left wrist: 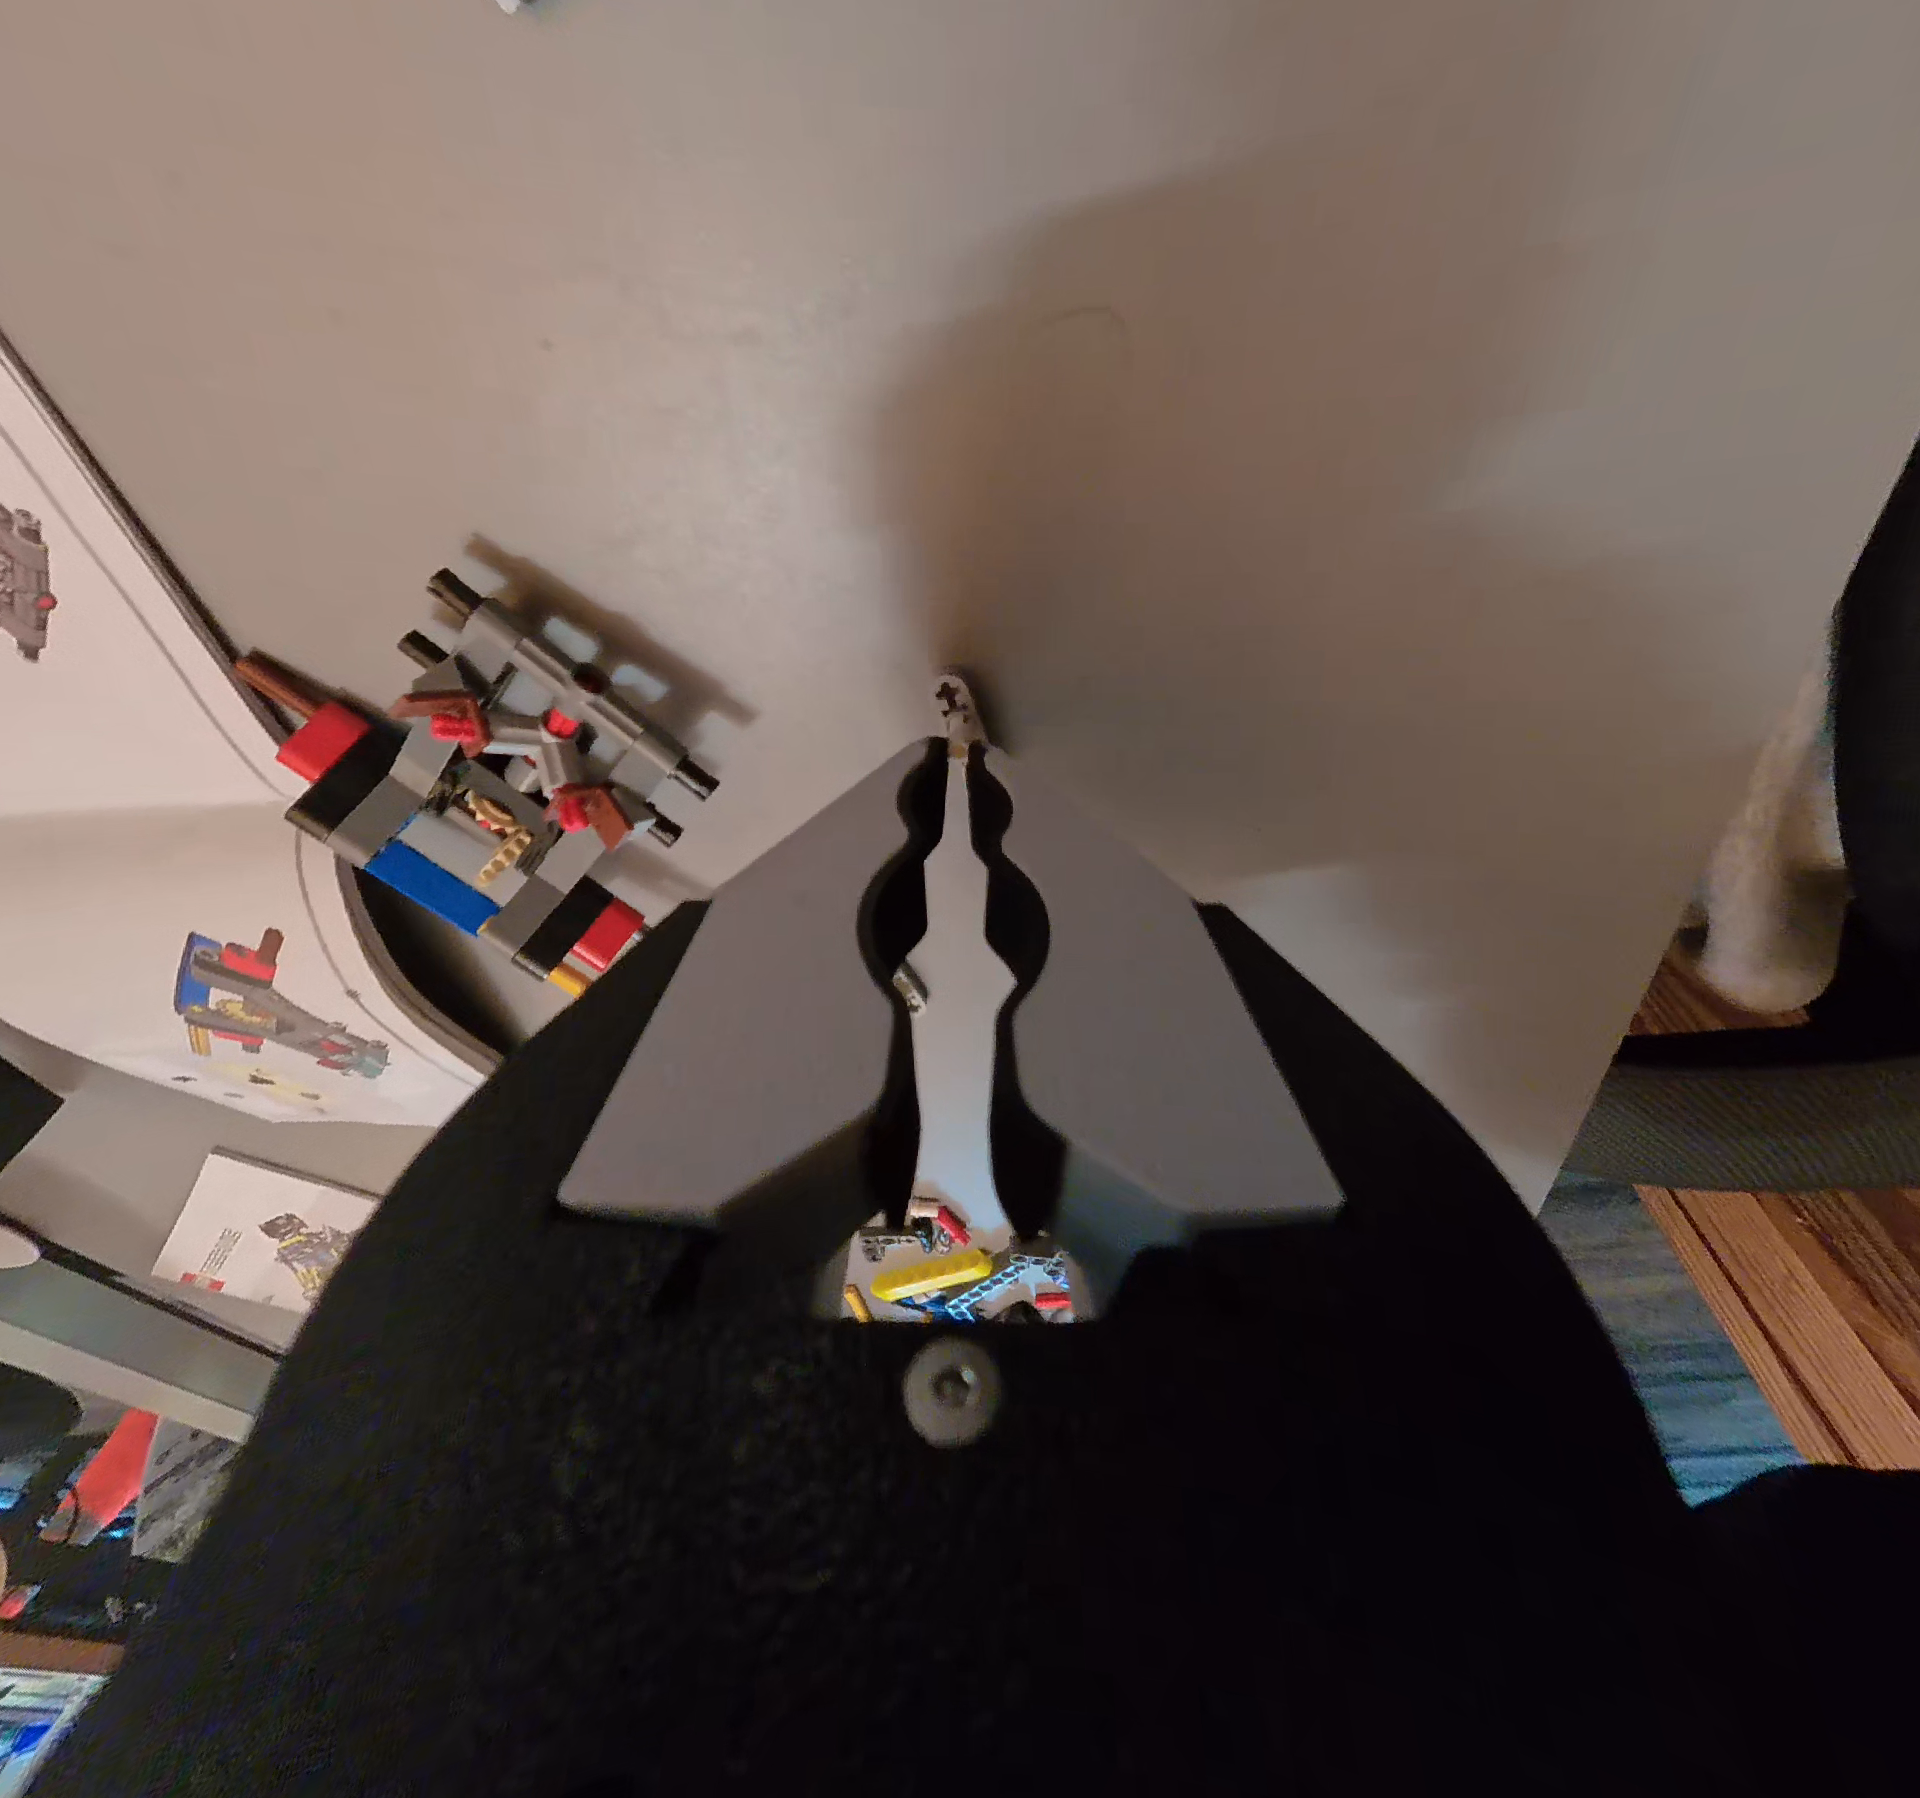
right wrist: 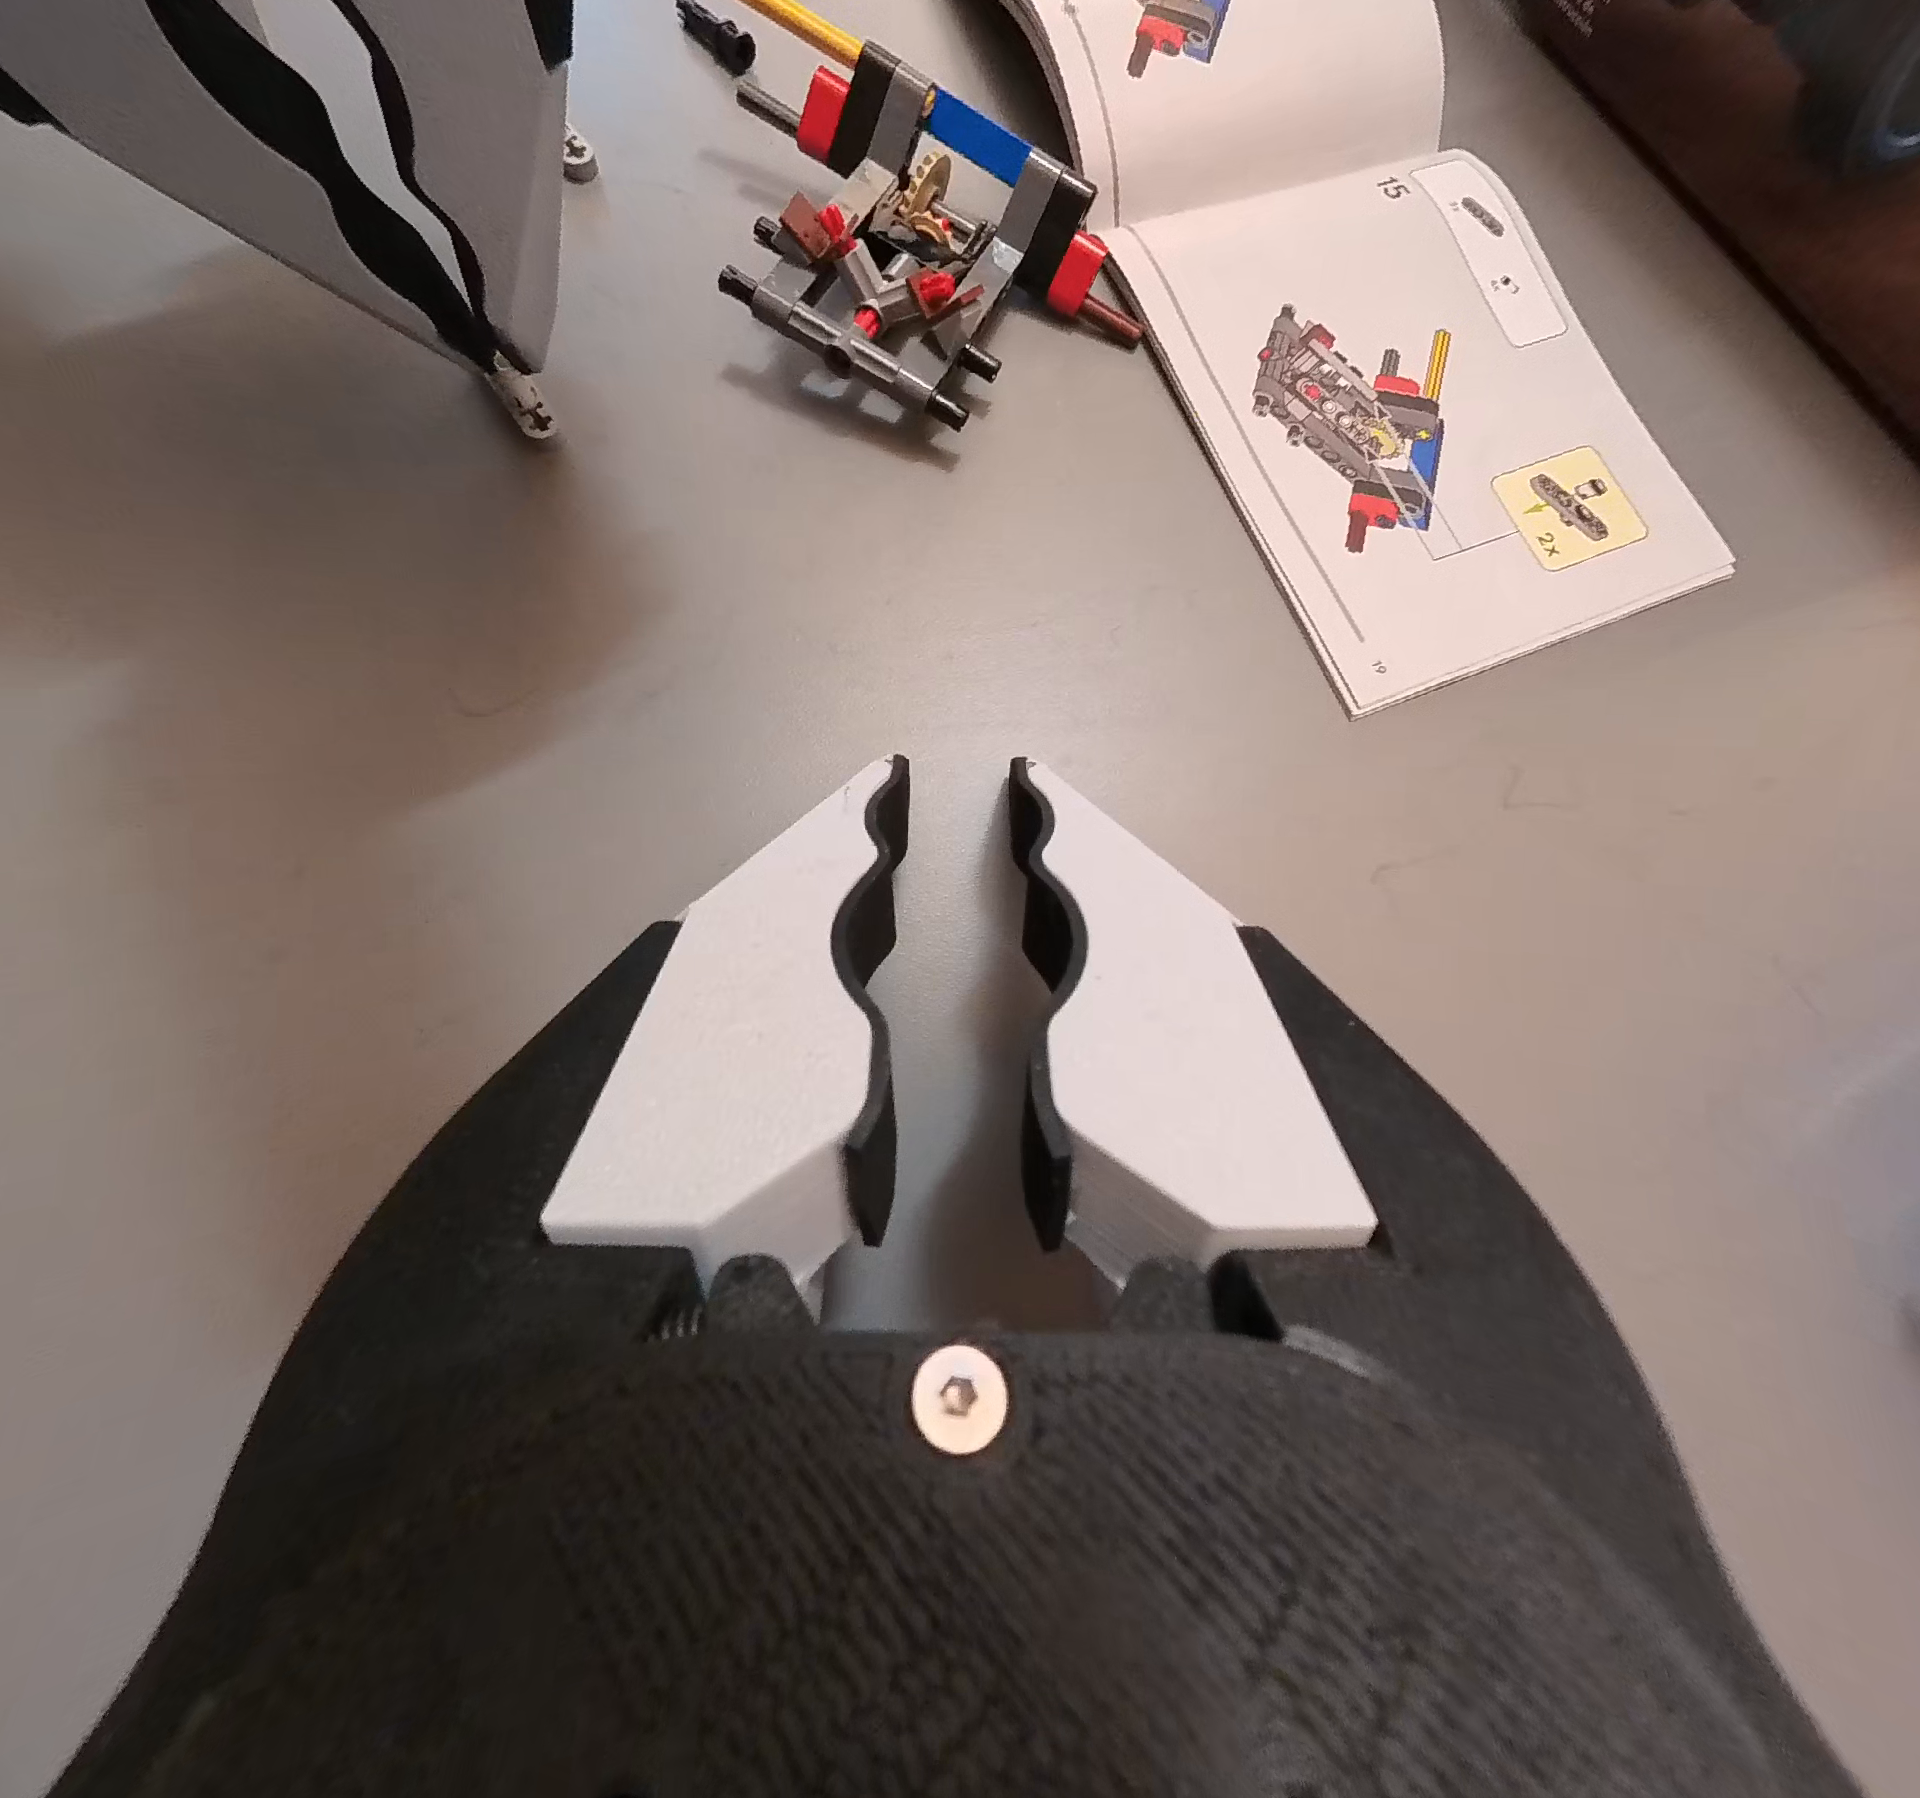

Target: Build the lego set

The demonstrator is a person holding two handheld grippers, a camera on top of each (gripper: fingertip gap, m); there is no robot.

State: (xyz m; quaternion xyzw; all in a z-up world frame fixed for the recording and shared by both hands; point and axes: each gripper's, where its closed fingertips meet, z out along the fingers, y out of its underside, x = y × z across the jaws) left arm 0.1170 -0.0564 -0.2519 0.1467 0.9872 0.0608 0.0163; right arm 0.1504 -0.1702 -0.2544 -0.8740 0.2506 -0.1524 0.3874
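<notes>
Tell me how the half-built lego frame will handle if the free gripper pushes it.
The lego frame probably slides rather than rolls, since it lies flat on the table. Its yellow axle sticks out, so it may pivot. Loosely pinned parts might pop off.

Grey table (right wrist: 727, 626), matte, marked with faint scuffs. Along its right edge, wooden plank floor (left wrist: 1766, 1260) and a strip of grey-blue rug (left wrist: 1662, 1333); beyond the edge, something dark and something pale, too blurred to tell. At the far right corner, a dark cardboard box (right wrist: 1714, 65), printed.
</notes>
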